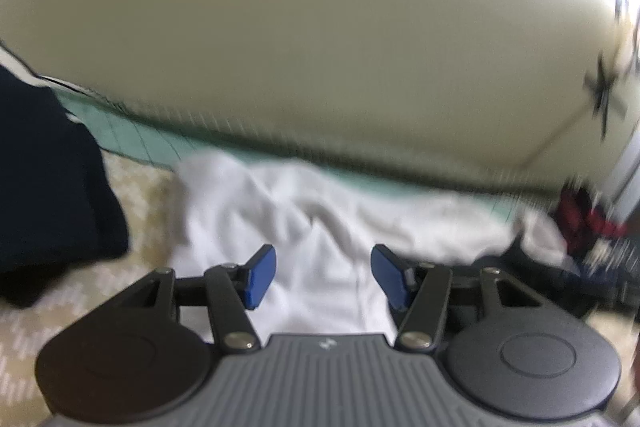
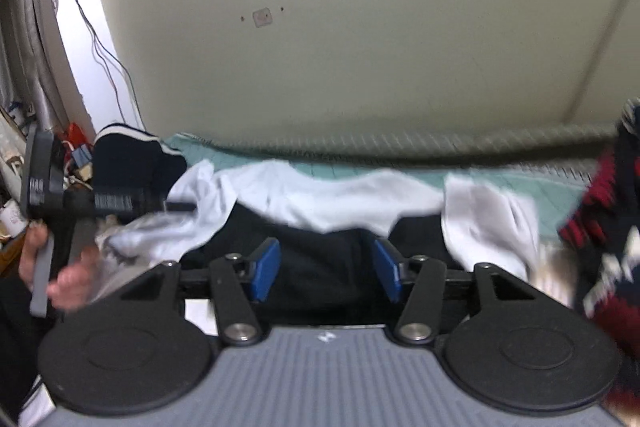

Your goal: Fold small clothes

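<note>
Bed [image 1: 132,137] — teal quilted cover; white garment [image 1: 304,227] ahead of left claw [image 1: 323,277], dark garment [image 1: 48,179] to its left.

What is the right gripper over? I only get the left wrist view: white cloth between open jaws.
Observer: A black garment lies between the right gripper's open jaws; nothing is gripped.
Operator: Where's the white cloth from there?
Observer: The white cloth lies crumpled beyond the black one, overlapping its far edge.
Operator: Left gripper visible?
Observer: Yes, the left gripper is at far left, held in a hand, over the cloth's edge.
</note>
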### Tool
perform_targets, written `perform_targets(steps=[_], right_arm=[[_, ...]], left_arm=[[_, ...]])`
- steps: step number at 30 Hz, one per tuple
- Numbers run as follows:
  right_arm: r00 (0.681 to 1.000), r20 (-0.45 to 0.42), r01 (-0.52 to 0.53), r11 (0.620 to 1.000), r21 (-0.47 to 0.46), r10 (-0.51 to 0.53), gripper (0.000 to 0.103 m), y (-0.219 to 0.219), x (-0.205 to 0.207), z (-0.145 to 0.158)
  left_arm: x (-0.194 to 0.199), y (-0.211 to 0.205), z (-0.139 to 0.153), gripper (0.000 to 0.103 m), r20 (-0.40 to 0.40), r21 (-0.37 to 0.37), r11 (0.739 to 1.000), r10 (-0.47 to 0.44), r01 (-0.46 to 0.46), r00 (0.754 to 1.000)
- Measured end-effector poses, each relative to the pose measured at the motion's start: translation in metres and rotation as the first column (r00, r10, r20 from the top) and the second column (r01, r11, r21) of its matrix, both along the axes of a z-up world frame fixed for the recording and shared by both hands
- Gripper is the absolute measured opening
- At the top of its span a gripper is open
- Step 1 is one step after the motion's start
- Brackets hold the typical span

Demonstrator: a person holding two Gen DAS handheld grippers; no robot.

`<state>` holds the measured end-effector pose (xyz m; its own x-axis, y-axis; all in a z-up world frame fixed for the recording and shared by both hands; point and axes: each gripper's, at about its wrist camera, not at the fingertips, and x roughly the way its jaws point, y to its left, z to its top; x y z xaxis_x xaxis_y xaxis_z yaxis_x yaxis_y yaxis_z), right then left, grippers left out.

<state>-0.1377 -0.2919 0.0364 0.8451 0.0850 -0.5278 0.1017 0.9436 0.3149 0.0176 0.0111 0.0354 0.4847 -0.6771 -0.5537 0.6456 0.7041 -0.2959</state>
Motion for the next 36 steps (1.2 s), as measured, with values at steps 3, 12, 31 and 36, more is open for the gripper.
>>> perform_targets(steps=[3,12,31,36], right_arm=[[1.000,0.029,-0.007,1.000,0.027,0.006,0.051,0.002,-0.041,0.009],[0.991,0.129,-0.069,0.979,0.189,0.044,0.052,0.005,-0.131,0.019],[0.967,-0.074,-0.208,0.927,0.311,0.242,0.052,0.053,-0.254,0.002],[0.947,-0.151,-0.226,0.921,0.318,0.285,0.052,0.076,-0.269,-0.025]], left_arm=[[-0.007,0.039,0.022,0.059,-0.048,-0.114,0.992,0.055,-0.060,0.997],[-0.110,0.195,0.039,0.066,0.029,0.006,0.976,0.216,-0.216,0.976],[-0.241,0.289,-0.022,0.076,-0.090,0.130,0.953,0.286,-0.274,0.954],[-0.246,0.288,-0.039,0.074,-0.124,0.125,0.958,0.272,-0.257,0.954]])
